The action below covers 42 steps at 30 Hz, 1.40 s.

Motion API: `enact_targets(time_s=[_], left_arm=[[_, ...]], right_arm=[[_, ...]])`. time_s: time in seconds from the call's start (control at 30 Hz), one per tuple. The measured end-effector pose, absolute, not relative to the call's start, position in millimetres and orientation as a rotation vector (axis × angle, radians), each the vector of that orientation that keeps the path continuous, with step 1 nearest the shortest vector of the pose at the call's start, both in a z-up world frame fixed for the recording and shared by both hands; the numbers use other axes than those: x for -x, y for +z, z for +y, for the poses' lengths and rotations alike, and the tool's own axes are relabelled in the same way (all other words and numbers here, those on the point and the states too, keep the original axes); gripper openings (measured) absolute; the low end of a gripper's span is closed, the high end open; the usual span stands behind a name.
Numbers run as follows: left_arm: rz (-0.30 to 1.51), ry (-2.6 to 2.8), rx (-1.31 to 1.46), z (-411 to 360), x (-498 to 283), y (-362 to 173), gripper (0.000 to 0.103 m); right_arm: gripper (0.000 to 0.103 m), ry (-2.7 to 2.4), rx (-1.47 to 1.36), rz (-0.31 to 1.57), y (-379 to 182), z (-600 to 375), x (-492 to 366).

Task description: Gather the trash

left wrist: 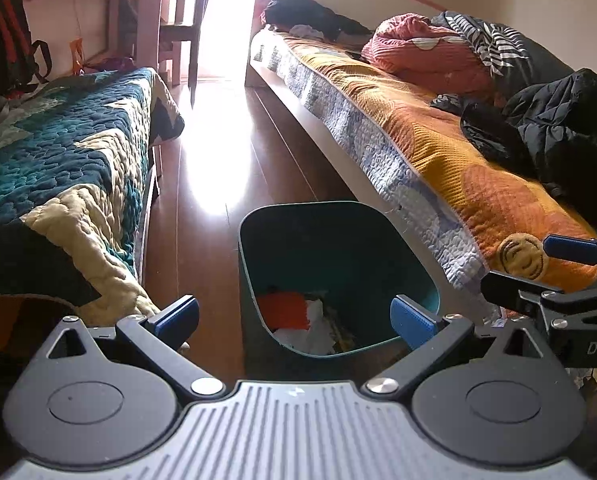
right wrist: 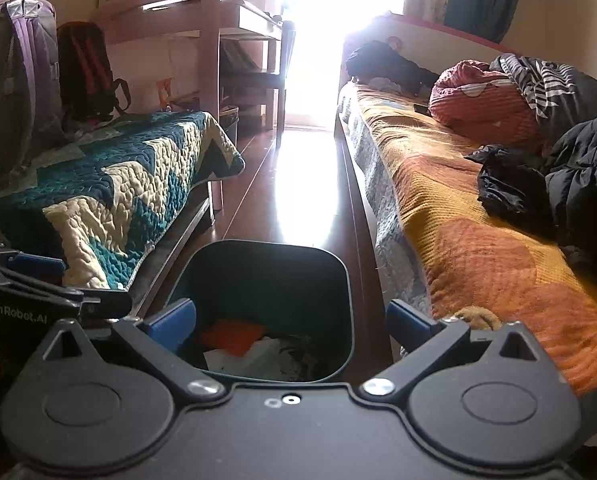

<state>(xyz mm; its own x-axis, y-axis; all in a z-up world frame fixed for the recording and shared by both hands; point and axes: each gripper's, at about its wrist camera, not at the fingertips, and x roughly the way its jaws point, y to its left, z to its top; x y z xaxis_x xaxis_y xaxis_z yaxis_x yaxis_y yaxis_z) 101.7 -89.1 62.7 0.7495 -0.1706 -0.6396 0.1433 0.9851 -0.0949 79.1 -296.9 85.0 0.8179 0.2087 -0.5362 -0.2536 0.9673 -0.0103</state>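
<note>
A dark teal trash bin (left wrist: 298,205) stands on the wooden floor between two beds. At its bottom lie an orange scrap (left wrist: 284,310) and crumpled white paper (left wrist: 316,332). My left gripper (left wrist: 294,318) hangs over the bin's near rim, open, with nothing between its blue pads. In the right wrist view, my right gripper (right wrist: 292,324) is open and empty above the same bin (right wrist: 266,243), over the orange scrap (right wrist: 234,338) and white paper (right wrist: 250,358). Each gripper shows at the edge of the other's view: the right gripper (left wrist: 526,268), the left gripper (right wrist: 74,284).
A bed with a teal and cream quilt (left wrist: 58,160) lies left of the bin, a bed with an orange cover (left wrist: 438,152) to its right. A black jacket (left wrist: 558,128) and bundled bedding (left wrist: 430,48) sit on the orange bed. Backpacks (right wrist: 14,72) lean at the left; a desk and chair (left wrist: 178,32) stand behind.
</note>
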Motion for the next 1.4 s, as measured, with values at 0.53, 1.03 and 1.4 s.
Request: enact_targets(time_s=[0.53,1.03,1.4], left_arm=[[0.692,-0.187,0.031,-92.8,-98.8,62.1,0.102],[0.7,-0.183,0.019,-95.1,-99.5,57.8,0.103],[0.705,-0.183,0.024,-93.1,-99.7,55.6,0.102]], right_arm=[[0.102,0.22,0.093,0.557,84.8,-298.3,-81.0],[0.102,0.22,0.102,0.56,83.9,-297.6,-81.3],[0.102,0.219,0.107,0.56,83.3,-296.9,-81.0]])
